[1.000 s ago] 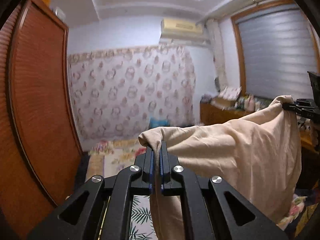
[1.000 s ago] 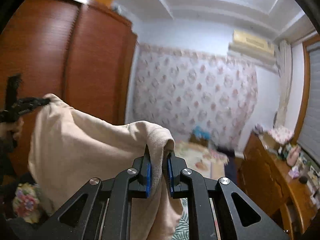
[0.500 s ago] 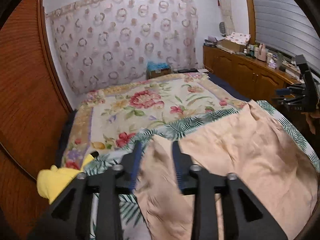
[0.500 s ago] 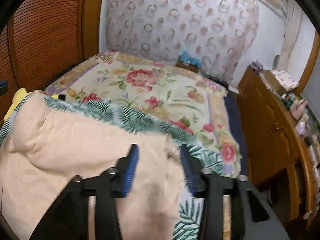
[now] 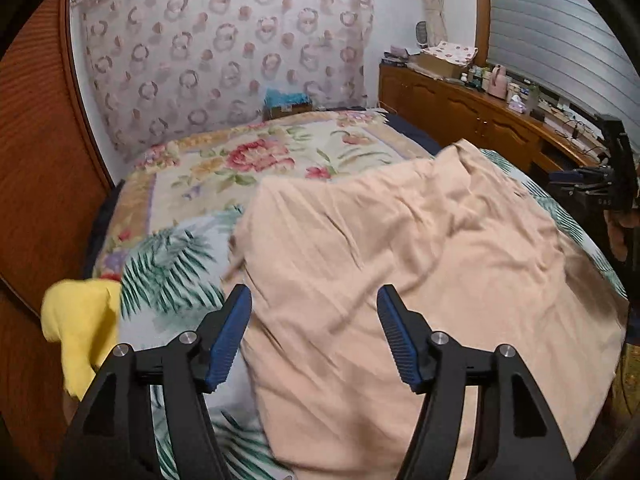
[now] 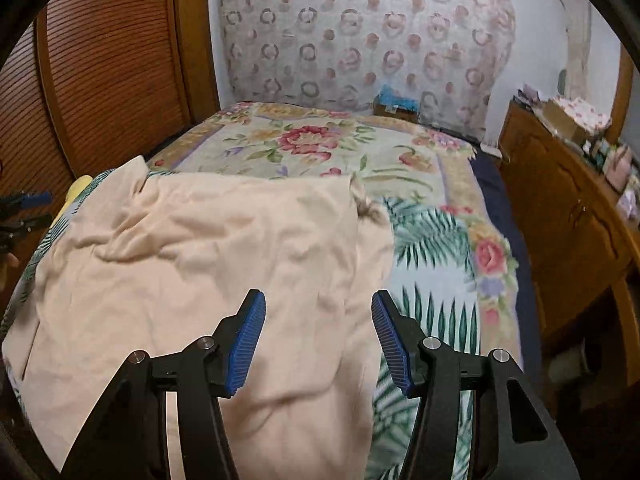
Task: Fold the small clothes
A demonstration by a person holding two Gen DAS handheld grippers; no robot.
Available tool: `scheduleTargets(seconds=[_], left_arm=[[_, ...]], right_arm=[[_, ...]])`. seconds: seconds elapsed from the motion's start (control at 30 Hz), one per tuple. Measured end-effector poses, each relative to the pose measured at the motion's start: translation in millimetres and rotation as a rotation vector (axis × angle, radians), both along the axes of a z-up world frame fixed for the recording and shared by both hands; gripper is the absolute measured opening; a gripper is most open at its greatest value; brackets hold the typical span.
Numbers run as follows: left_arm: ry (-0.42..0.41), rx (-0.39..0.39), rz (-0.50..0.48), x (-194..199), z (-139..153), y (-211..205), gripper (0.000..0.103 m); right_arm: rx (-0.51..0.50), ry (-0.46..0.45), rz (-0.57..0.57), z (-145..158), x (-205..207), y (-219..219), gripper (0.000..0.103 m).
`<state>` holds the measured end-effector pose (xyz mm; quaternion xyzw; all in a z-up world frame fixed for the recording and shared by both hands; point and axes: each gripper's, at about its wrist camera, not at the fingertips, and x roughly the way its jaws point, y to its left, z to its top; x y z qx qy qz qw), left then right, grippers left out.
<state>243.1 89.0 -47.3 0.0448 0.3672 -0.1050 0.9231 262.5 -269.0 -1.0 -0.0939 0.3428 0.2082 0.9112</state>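
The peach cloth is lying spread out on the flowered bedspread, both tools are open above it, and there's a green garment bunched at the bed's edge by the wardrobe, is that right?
Not quite: the bunched garment by the wardrobe is yellow, not green, as the left wrist view shows. The rest holds: the peach cloth lies spread on the flowered bedspread, and the left tool, its jaws opening, and the right tool stand open above it.

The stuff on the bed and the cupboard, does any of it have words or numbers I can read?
None can be read.
Right gripper: faint pale marks on its black body, too small and blurred to read.
Cardboard box at the head of the bed: a pale label, too small to read.
Bottles on the wooden cabinet: too small and blurred.
Peach garment and yellow cloth: no print visible.
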Motion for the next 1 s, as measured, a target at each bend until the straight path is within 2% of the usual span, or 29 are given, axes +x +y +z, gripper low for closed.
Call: scheduleTargets(seconds=[0.13, 0.2, 0.47, 0.63, 0.7, 0.9, 1.0], left_arm=[[0.022, -0.028, -0.010, -32, -10, -4, 0.067], [0.036, -0.034, -0.007, -48, -17, -6, 0.076], [0.103, -0.031, -0.022, -92, -49, -19, 0.076], [0.146, 0.009, -0.027, -100, -67, -24, 0.076], [0.128, 0.032, -0.027, -104, -69, -26, 0.076], [0.134, 0.030, 0.018, -110, -68, -21, 0.076], [0.154, 0.004, 0.043, -114, -68, -12, 0.076]], right_arm=[[0.030, 0.025, -0.009, -10, -27, -16, 0.057], [0.041, 0.036, -0.013, -15, -40, -21, 0.057], [0.072, 0.075, -0.009, -34, -84, -33, 0.057], [0.024, 0.069, -0.016, -41, -84, -32, 0.057], [0.024, 0.060, -0.015, -41, -84, -33, 0.058], [-0.015, 0.035, -0.026, -46, -84, -26, 0.058], [-0.033, 0.032, -0.016, -50, -86, -19, 0.062]])
